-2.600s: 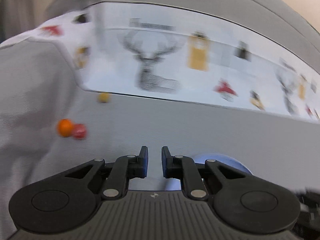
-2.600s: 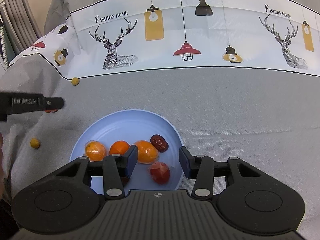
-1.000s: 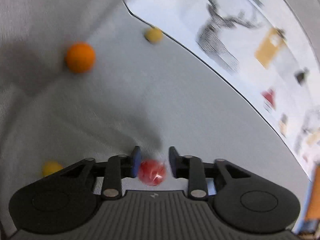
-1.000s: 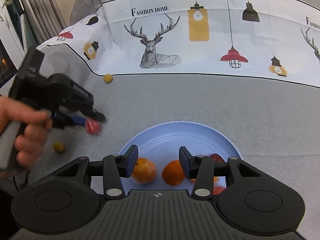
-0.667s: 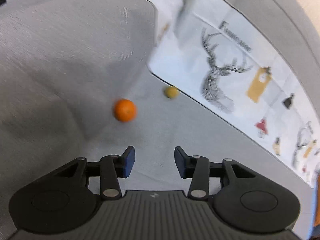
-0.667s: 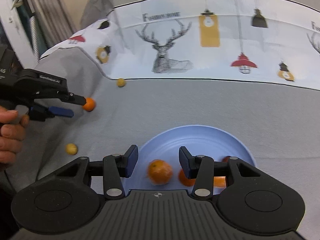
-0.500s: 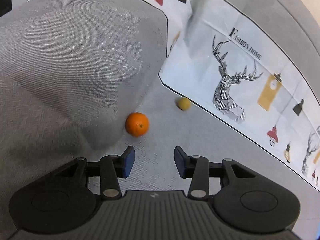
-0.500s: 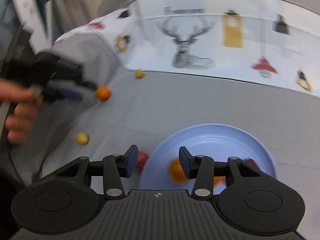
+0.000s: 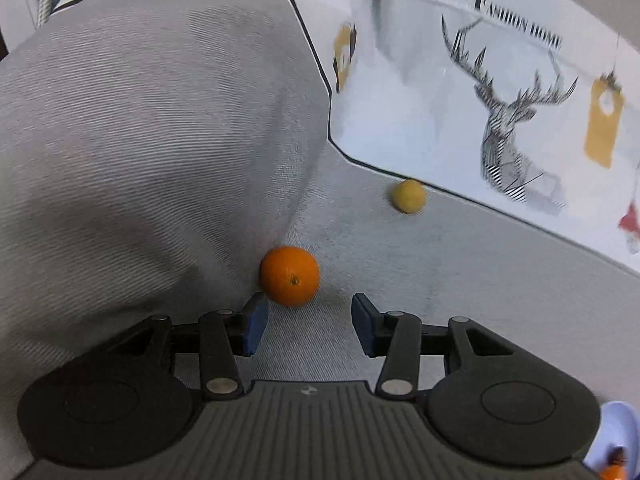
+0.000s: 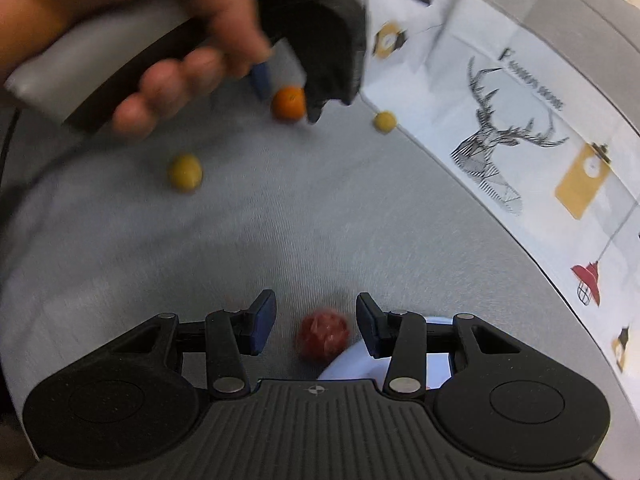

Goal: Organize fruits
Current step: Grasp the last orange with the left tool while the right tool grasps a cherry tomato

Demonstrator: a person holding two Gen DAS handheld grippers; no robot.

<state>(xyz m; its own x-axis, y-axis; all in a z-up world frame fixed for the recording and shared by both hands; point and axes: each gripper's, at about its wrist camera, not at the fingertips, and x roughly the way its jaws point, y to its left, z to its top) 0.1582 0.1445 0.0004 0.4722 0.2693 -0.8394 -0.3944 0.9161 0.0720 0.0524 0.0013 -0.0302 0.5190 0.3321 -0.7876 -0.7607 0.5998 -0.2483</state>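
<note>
An orange mandarin point(image 9: 289, 275) lies on the grey cloth against a fabric fold, just ahead of my open, empty left gripper point(image 9: 306, 324); it also shows in the right wrist view point(image 10: 288, 103) between the left gripper's fingers point(image 10: 260, 78). A small yellow fruit point(image 9: 408, 196) lies by the printed cloth's edge. My right gripper point(image 10: 316, 326) is open, with a red wrapped fruit point(image 10: 323, 335) on the cloth between its fingers, beside the blue plate's rim point(image 10: 348, 364). Another yellow fruit point(image 10: 185, 172) lies to the left.
A tall grey fabric fold point(image 9: 152, 152) rises left of the mandarin. The white printed cloth with deer and lamps point(image 9: 500, 112) covers the back. The blue plate's edge point(image 9: 618, 432) shows at the bottom right of the left wrist view. The person's hand point(image 10: 168, 40) holds the left gripper.
The left gripper let go of the red fruit and moved up to the mandarin. The right gripper swung left from over the plate to around the red fruit on the cloth.
</note>
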